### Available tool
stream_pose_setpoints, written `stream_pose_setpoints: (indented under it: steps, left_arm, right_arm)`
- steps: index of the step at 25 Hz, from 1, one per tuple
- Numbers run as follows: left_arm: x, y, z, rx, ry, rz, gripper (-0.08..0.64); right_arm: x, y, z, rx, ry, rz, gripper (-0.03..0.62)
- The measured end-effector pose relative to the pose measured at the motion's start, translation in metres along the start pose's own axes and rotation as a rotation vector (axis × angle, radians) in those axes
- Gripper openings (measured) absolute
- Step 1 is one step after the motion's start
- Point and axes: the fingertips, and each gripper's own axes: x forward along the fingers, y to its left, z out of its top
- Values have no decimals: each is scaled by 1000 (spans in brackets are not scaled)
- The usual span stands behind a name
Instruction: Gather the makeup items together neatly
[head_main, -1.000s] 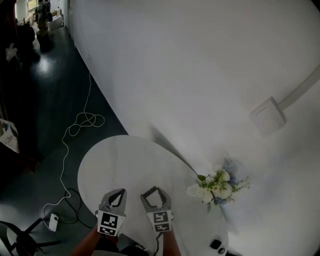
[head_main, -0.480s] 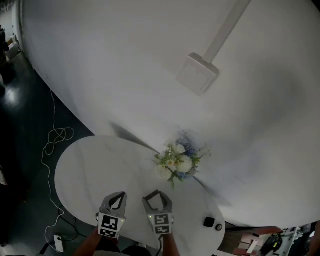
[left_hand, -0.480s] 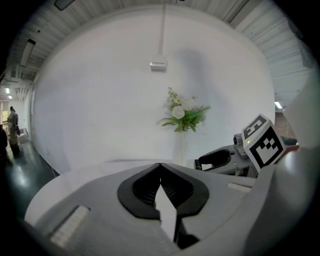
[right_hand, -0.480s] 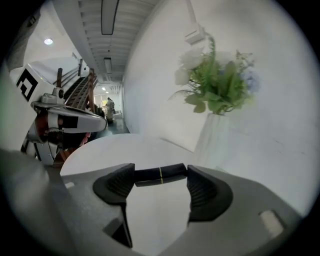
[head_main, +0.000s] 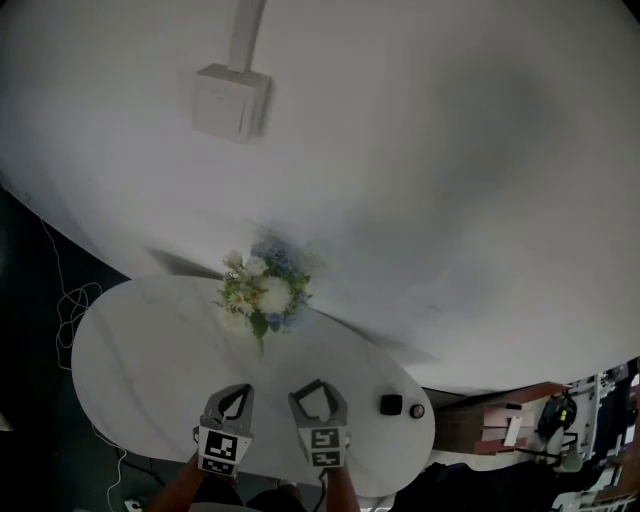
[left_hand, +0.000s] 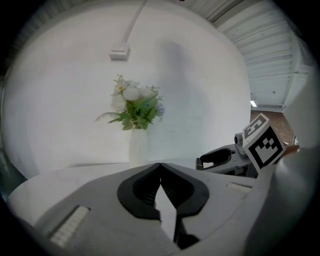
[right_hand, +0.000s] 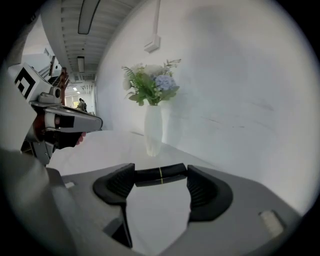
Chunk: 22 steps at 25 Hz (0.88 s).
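Table (head_main: 130, 350) in the head view carries 1 vase of flowers (head_main: 262, 292) and 2 small dark makeup items (head_main: 391, 405) near its right end. Left gripper view: the left gripper (left_hand: 160, 165) has its jaws touching, empty. Right gripper view: the right gripper (right_hand: 160, 176) clamps 1 black tube (right_hand: 167, 173) end to end, jaws half spread. Likely a carrying step; next, set the tube beside those 2.

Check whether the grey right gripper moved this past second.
Yes, rightward: the grey right gripper, gripping a black tube, had the white flower vase on its right; now the vase stands left.
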Motion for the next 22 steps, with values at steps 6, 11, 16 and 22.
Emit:
stream_pose_setpoints:
  steps: [6, 11, 16, 22]
  left_arm:
    - [27, -51, -1, 31, 22, -87, 11]
    - [43, -79, -3, 54, 42, -123, 11]
    - [58, -104, -10, 68, 67, -153, 11]
    - [76, -128, -22, 81, 99, -184, 11]
  right_arm:
    - [-25, -47, -32, 59, 19, -76, 330]
    - [-39, -76, -53, 89, 30, -113, 330]
    - [-48, -98, -75, 123, 44, -142, 330]
    - [-49, -122, -105, 149, 72, -176, 330]
